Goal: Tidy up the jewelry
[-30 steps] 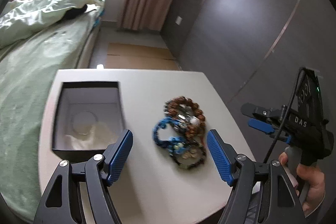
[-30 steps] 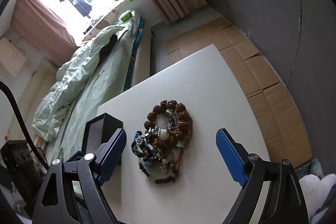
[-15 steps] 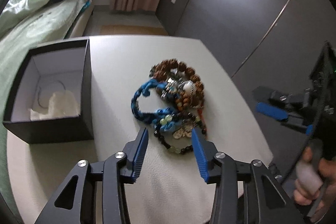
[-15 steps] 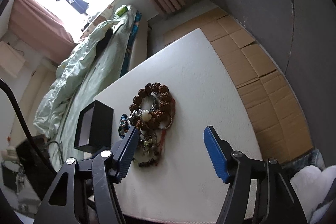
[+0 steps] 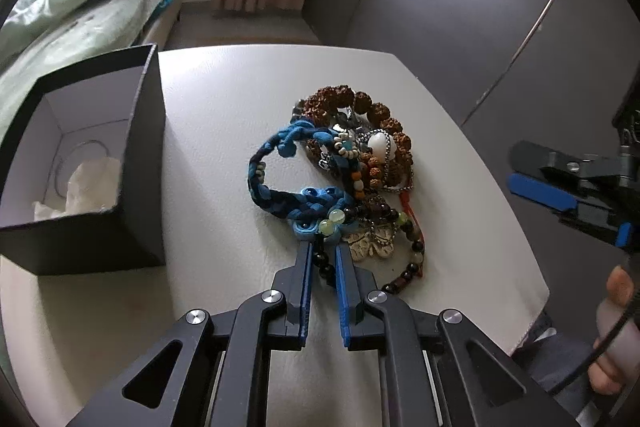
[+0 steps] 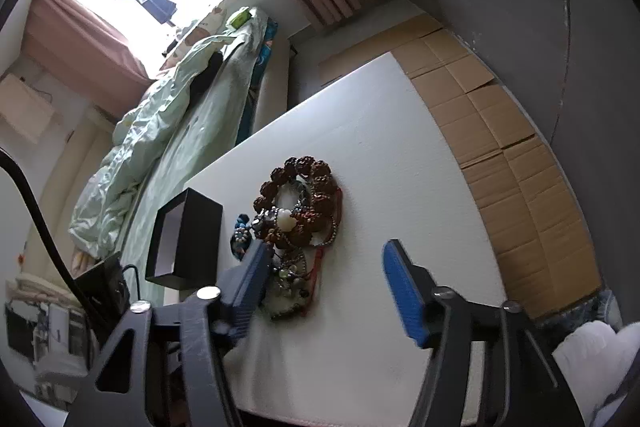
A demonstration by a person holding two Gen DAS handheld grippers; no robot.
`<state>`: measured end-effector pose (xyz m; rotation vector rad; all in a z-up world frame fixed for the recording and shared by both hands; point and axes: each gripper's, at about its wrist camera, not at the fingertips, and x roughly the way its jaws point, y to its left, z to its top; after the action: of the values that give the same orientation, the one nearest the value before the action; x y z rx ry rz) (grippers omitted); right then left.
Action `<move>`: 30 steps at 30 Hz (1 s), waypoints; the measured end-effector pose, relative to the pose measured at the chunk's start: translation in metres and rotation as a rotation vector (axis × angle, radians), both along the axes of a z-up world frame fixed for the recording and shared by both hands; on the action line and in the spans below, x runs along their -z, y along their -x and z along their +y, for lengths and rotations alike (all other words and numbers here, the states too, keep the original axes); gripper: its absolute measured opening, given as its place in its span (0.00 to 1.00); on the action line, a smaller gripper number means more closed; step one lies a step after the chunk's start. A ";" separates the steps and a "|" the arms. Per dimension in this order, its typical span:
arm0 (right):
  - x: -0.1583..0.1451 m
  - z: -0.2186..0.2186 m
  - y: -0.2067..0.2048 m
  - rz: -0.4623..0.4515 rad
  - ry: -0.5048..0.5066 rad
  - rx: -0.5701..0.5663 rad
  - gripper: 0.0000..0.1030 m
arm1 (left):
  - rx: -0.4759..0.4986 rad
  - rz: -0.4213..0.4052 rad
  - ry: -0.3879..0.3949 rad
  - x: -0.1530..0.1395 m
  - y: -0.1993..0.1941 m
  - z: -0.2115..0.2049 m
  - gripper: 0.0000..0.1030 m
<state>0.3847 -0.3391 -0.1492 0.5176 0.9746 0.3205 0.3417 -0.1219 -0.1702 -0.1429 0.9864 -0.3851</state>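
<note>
A tangled pile of jewelry (image 5: 352, 171) lies on the white table (image 5: 224, 99): a brown bead bracelet (image 5: 384, 119), a blue braided bracelet (image 5: 280, 183), a dark bead string (image 5: 404, 263). My left gripper (image 5: 322, 251) is nearly closed around the dark beads at the pile's near edge. An open black box (image 5: 132, 163) with white paper inside stands to the left. My right gripper (image 6: 324, 267) is open, low over the table beside the pile (image 6: 300, 211); it also shows in the left wrist view (image 5: 560, 195).
A bed with green bedding (image 6: 172, 131) runs along the table's far side. Flattened cardboard (image 6: 500, 131) covers the floor to the right. Dark wardrobe panels (image 5: 460, 7) stand behind the table. The table's near right edge (image 5: 532, 307) is close to my hand.
My left gripper moved forward and down to the pile and its jaws closed from wide open to a narrow gap around the dark beads. My right gripper moved slightly toward the pile.
</note>
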 end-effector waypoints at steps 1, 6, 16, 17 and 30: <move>0.001 0.002 -0.001 0.001 -0.002 -0.007 0.49 | -0.002 -0.001 0.012 -0.002 0.002 0.002 0.09; 0.007 0.015 -0.008 0.004 -0.051 -0.075 0.37 | -0.014 -0.009 0.055 -0.013 0.009 0.012 0.08; 0.007 0.068 -0.013 -0.026 0.016 -0.223 0.35 | -0.072 -0.073 0.111 -0.048 0.022 0.044 0.08; 0.007 0.071 -0.013 -0.032 0.025 -0.233 0.34 | -0.080 -0.076 0.114 -0.050 0.022 0.047 0.08; 0.010 0.119 -0.027 -0.094 0.226 -0.295 0.32 | -0.154 -0.133 0.161 -0.079 0.023 0.091 0.08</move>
<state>0.4120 -0.2204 -0.1590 0.1508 0.9816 0.4876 0.3186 -0.0310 -0.0909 -0.3326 0.8070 -0.3284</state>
